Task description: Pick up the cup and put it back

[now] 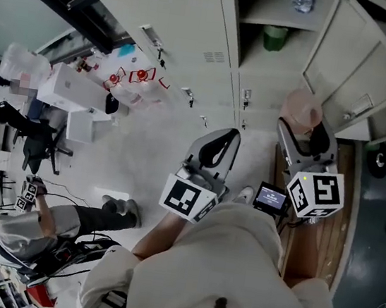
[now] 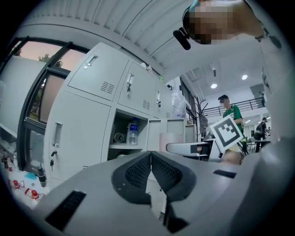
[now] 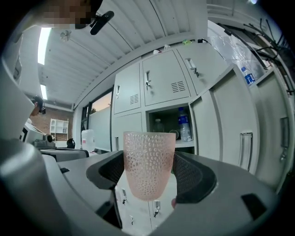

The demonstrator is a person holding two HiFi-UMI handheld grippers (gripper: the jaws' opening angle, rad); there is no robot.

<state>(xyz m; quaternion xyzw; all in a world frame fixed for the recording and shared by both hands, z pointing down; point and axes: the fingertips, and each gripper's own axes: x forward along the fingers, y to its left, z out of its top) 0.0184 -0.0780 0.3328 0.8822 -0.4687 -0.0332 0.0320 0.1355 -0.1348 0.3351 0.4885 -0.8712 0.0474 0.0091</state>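
Note:
A pale pink dimpled cup [image 3: 148, 163] stands upright between the jaws of my right gripper [image 3: 150, 177], which is shut on it. In the head view the same cup [image 1: 302, 110] shows at the tip of the right gripper [image 1: 304, 133], held up before the grey lockers. My left gripper [image 1: 216, 149] hangs to its left, and its black pads [image 2: 138, 171] meet at the tips with nothing between them. An open locker compartment [image 3: 169, 125] with a shelf lies beyond the cup.
On the open locker's shelf stand water bottles [image 3: 183, 124] and a green item [image 1: 273, 37]. The locker's door [image 1: 351, 65] swings open to the right. A wooden board [image 1: 312, 241] lies below the right gripper. A seated person [image 1: 40, 224] and an office chair [image 1: 22, 129] are at left.

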